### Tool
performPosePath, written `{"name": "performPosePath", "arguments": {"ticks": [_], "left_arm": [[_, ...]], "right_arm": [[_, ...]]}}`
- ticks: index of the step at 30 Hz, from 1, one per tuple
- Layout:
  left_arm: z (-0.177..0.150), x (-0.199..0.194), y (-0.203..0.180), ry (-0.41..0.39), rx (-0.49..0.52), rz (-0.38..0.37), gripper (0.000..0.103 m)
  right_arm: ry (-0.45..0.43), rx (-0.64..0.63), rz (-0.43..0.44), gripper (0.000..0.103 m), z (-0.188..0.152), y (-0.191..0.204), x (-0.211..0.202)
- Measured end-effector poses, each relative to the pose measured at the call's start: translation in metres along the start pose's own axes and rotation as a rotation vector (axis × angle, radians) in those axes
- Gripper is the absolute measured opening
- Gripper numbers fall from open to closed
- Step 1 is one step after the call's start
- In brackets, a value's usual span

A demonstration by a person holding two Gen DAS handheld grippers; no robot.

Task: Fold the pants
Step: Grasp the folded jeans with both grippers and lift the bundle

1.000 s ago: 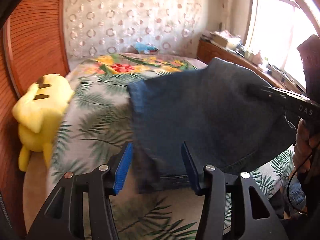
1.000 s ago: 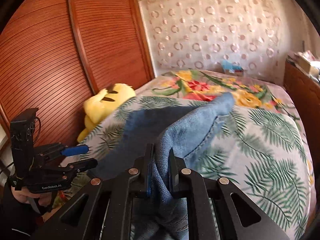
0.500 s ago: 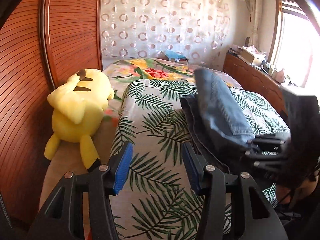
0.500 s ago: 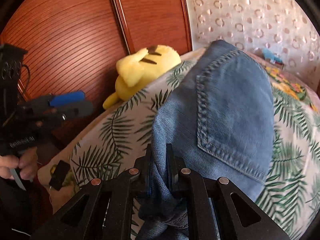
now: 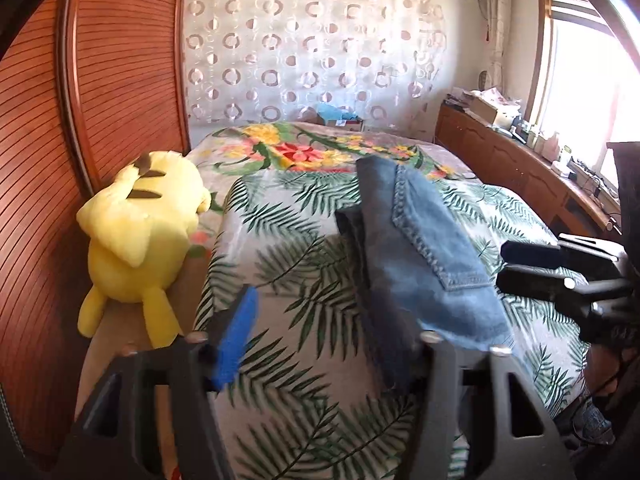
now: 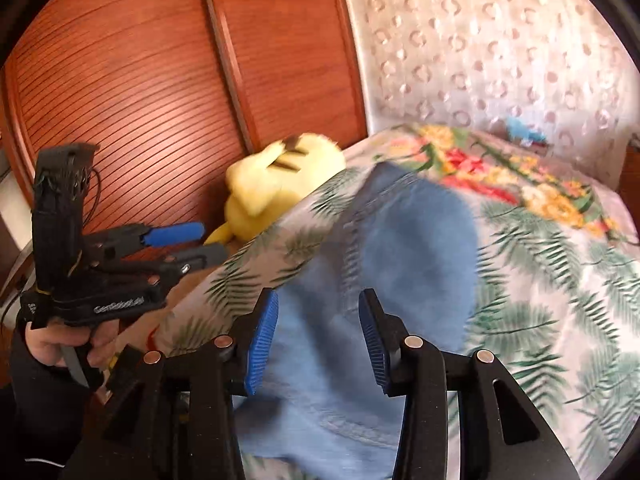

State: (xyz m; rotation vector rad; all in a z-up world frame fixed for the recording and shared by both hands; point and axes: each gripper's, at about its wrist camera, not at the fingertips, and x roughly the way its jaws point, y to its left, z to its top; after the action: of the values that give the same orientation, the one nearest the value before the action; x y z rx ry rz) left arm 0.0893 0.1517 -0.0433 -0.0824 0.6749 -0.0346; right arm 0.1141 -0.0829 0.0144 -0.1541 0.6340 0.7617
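Pants [image 6: 400, 248] on bed, both grippers' jaws just opened, holding nothing.

The right gripper [image 6: 318, 336], which was clamped on a bunched fold of the jeans [image 6: 404, 248] a moment ago, has just been opening, and its blue pads now stand apart with the denim lying loose beneath them. The jeans, draped in the air a second ago, now rest folded on the palm-leaf bedspread [image 5: 288, 248] (a back pocket faces up). The left gripper [image 5: 332, 332] has also just been opening wider, with nothing pinched between its pads, and has drawn aside from the denim.
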Motion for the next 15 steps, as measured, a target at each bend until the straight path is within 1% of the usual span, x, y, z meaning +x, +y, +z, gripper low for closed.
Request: {"name": "performPosePath", "arguments": {"ticks": [1,2,6,9,10,15], "left_arm": [[0.004,0.002,-0.004,-0.005,0.007,-0.009,0.078],[0.007,0.006,-0.007,-0.008,0.013,-0.016,0.078],[0.02,0.024,-0.022,0.004,0.059,-0.027,0.079],[0.03,0.042,-0.029,0.021,0.08,-0.031,0.079],[0.034,0.05,-0.031,0.032,0.083,-0.035,0.079],[0.05,0.08,-0.038,0.066,0.102,-0.045,0.078]], "right_arm": [[-0.008,-0.001,-0.022,0.044,-0.007,-0.003,-0.007],[-0.01,-0.003,-0.041,0.044,-0.007,-0.008,-0.011],[-0.001,0.002,-0.094,0.046,-0.008,-0.036,-0.001],[0.009,0.005,-0.119,0.052,-0.004,-0.049,0.012],[0.016,0.007,-0.126,0.054,0.0,-0.05,0.025],[0.059,0.023,-0.114,0.056,0.02,-0.063,0.051]]}}
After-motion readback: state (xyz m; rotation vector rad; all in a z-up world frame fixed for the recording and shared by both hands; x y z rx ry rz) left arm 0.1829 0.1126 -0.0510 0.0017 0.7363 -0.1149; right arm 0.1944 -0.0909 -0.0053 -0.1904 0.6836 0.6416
